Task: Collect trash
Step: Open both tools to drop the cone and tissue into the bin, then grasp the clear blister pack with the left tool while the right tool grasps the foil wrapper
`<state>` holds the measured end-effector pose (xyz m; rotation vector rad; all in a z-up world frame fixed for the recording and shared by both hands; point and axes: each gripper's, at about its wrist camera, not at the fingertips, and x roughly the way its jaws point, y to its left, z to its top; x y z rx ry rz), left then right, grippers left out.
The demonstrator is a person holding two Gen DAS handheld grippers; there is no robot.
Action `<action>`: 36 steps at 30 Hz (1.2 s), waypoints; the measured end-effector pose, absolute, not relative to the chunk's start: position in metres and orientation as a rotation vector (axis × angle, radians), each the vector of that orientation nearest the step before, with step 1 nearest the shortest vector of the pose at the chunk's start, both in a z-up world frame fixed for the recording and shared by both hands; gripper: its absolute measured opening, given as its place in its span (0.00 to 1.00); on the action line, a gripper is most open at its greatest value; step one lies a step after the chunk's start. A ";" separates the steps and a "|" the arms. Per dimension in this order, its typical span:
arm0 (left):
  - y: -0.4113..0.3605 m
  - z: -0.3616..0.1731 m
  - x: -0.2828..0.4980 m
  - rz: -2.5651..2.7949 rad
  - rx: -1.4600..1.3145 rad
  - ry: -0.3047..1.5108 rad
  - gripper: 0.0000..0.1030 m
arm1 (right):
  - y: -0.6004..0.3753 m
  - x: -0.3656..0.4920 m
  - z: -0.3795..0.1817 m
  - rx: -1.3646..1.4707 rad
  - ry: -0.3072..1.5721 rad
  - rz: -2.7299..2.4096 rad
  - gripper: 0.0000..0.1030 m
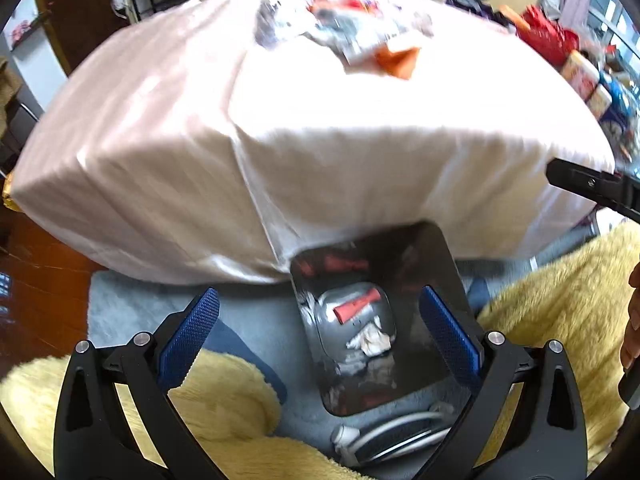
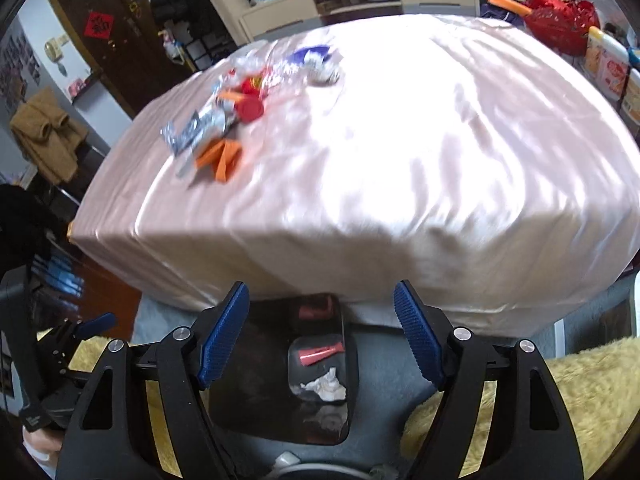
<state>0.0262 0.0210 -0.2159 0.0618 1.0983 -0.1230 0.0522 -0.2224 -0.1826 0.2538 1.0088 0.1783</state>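
Nearest to us, both tools hang over the bin point(image 1: 372, 320) on the floor; the left tool point(image 1: 320, 336) has its blue pads spread wide with nothing between them; the right tool point(image 2: 320, 336) is likewise parted and empty. Down in the bin lie a red paper cone point(image 1: 356, 306) and a crumpled white tissue point(image 1: 370, 340); in the right wrist view the bin sits at 6 o'clock, directly under the pads. Beyond it rises the bed point(image 2: 400, 160) under a pale pink sheet; the remaining trash pile point(image 2: 240, 108) lies far up the sheet, at about 11 o'clock from the right tool and at about 12 to 1 o'clock from the left point(image 1: 344, 28). Its nearest piece is an orange folded paper point(image 2: 222, 158); in the right view its long axis runs roughly from 7 to 1 o'clock. We judge neither hand clearly nearer; either must reach up and forward over the bed edge to reach it.
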 end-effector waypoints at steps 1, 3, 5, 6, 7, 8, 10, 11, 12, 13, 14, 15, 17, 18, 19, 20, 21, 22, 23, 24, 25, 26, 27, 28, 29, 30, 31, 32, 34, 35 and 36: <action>0.023 -0.209 0.028 -0.115 0.061 1.083 0.92 | -0.225 0.054 -0.179 0.254 0.999 0.174 0.74; 0.027 -0.197 0.031 -0.103 0.061 1.056 0.92 | -0.230 0.059 -0.173 0.254 0.988 0.169 0.74; 0.030 -0.186 0.036 -0.091 0.065 1.030 0.92 | -0.230 0.062 -0.169 0.251 0.981 0.167 0.74; 0.032 -0.181 0.038 -0.085 0.066 1.019 0.92 | -0.230 0.065 -0.168 0.247 0.978 0.168 0.74; 0.033 -0.176 0.040 -0.080 0.067 1.008 0.92 | -0.230 0.068 -0.166 0.243 0.976 0.172 0.74; 0.035 -0.172 0.044 -0.076 0.066 0.999 0.92 | -0.228 0.070 -0.164 0.237 0.974 0.176 0.74; 0.037 -0.164 0.050 -0.067 0.067 0.981 0.92 | -0.223 0.075 -0.160 0.224 0.969 0.187 0.74; 0.039 -0.159 0.054 -0.063 0.064 0.973 0.92 | -0.219 0.078 -0.158 0.218 0.964 0.196 0.74; 0.042 -0.153 0.057 -0.058 0.059 0.964 0.92 | -0.215 0.082 -0.155 0.209 0.959 0.205 0.74; 0.044 -0.150 0.061 -0.055 0.052 0.952 0.92 | -0.211 0.085 -0.152 0.201 0.953 0.214 0.74; 0.046 -0.146 0.064 -0.052 0.046 0.940 0.92 | -0.206 0.089 -0.149 0.193 0.946 0.223 0.74; 0.048 -0.142 0.068 -0.051 0.040 0.929 0.92 | -0.202 0.093 -0.146 0.186 0.939 0.232 0.74; 0.049 -0.134 0.078 -0.048 0.031 0.906 0.92 | -0.196 0.100 -0.143 0.174 0.927 0.252 0.74; 0.049 -0.131 0.082 -0.049 0.032 0.896 0.92 | -0.192 0.104 -0.141 0.167 0.923 0.261 0.74; 0.048 -0.128 0.087 -0.048 0.036 0.888 0.92 | -0.188 0.109 -0.140 0.159 0.919 0.268 0.74; 0.048 -0.125 0.094 -0.047 0.042 0.881 0.92 | -0.185 0.113 -0.140 0.153 0.916 0.273 0.74; 0.048 -0.123 0.099 -0.046 0.048 0.875 0.92 | -0.182 0.117 -0.140 0.148 0.914 0.280 0.74; 0.048 -0.121 0.105 -0.046 0.054 0.868 0.92 | -0.179 0.121 -0.140 0.146 0.914 0.287 0.73; 0.047 -0.119 0.111 -0.047 0.060 0.862 0.91 | -0.177 0.125 -0.141 0.145 0.911 0.296 0.73; 0.047 -0.117 0.118 -0.046 0.064 0.858 0.91 | -0.174 0.130 -0.141 0.145 0.908 0.302 0.72; 0.047 -0.116 0.125 -0.045 0.066 0.855 0.89 | -0.172 0.133 -0.140 0.145 0.905 0.308 0.68; 0.047 -0.115 0.132 -0.047 0.064 0.855 0.88 | -0.170 0.138 -0.141 0.148 0.905 0.318 0.65; 0.047 -0.115 0.140 -0.051 0.061 0.856 0.86 | -0.168 0.142 -0.141 0.155 0.905 0.329 0.61; 0.047 -0.115 0.147 -0.054 0.059 0.859 0.84 | -0.166 0.146 -0.141 0.162 0.906 0.340 0.58; 0.045 -0.116 0.154 -0.055 0.059 0.863 0.83 | -0.163 0.151 -0.142 0.165 0.909 0.350 0.57; 0.044 -0.116 0.163 -0.056 0.060 0.869 0.80 | -0.160 0.156 -0.143 0.165 0.912 0.362 0.54; 0.043 -0.118 0.170 -0.059 0.061 0.875 0.77 | -0.156 0.160 -0.143 0.164 0.915 0.373 0.52; 0.042 -0.119 0.177 -0.059 0.060 0.881 0.76 | -0.152 0.164 -0.143 0.163 0.919 0.386 0.50; 0.041 -0.123 0.189 -0.062 0.059 0.891 0.72 | -0.144 0.171 -0.145 0.160 0.926 0.407 0.48; 0.040 -0.125 0.194 -0.065 0.061 0.896 0.72 | -0.140 0.175 -0.146 0.156 0.931 0.415 0.48; 0.039 -0.128 0.199 -0.066 0.065 0.901 0.72 | -0.136 0.178 -0.148 0.150 0.938 0.420 0.48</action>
